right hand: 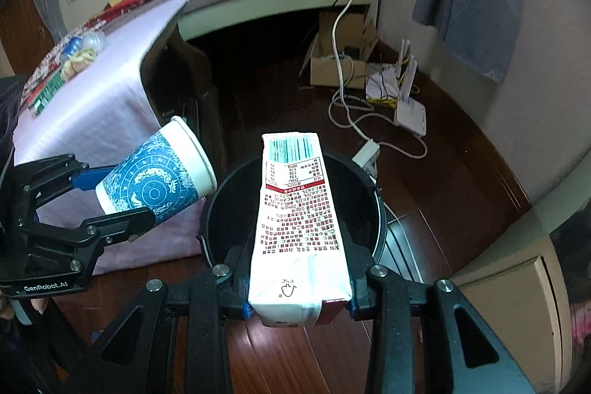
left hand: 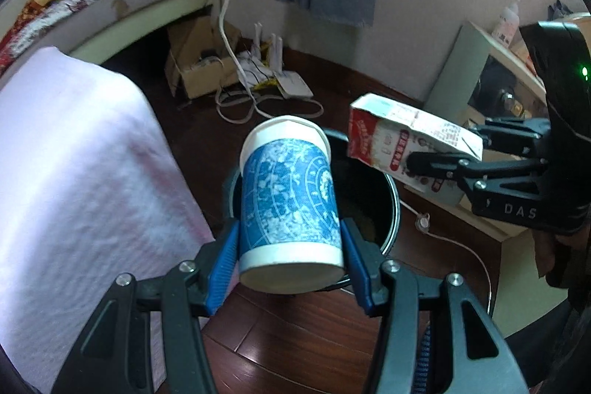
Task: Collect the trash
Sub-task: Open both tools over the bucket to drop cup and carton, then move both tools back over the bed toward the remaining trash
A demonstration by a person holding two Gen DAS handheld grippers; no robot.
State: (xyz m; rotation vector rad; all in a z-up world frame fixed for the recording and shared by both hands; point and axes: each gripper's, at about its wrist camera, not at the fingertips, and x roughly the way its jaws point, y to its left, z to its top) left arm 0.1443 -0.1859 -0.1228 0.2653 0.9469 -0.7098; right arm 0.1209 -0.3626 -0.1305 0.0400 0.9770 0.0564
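A blue-and-white patterned paper cup (left hand: pixel 288 194) lies tilted between the blue pads of my left gripper (left hand: pixel 290 235), which is shut on it. It hangs over the near rim of a black trash bin (left hand: pixel 391 209) on the wooden floor. To the right, my right gripper (left hand: pixel 441 146) is shut on a red-and-white drink carton (left hand: pixel 406 143). In the right wrist view the carton (right hand: pixel 295 216) sits lengthwise in the right gripper (right hand: pixel 297 257), above the open bin (right hand: pixel 229 209). The cup (right hand: pixel 155 180) in the left gripper (right hand: pixel 118 194) points toward the bin's left rim.
A table under a pink cloth (right hand: pixel 110 98) stands just left of the bin, with small items (right hand: pixel 74 54) on top. Behind are a bed, a cardboard box (right hand: pixel 340 69), and a router with white cables (right hand: pixel 410 113). A pale cabinet (right hand: pixel 517 276) stands right.
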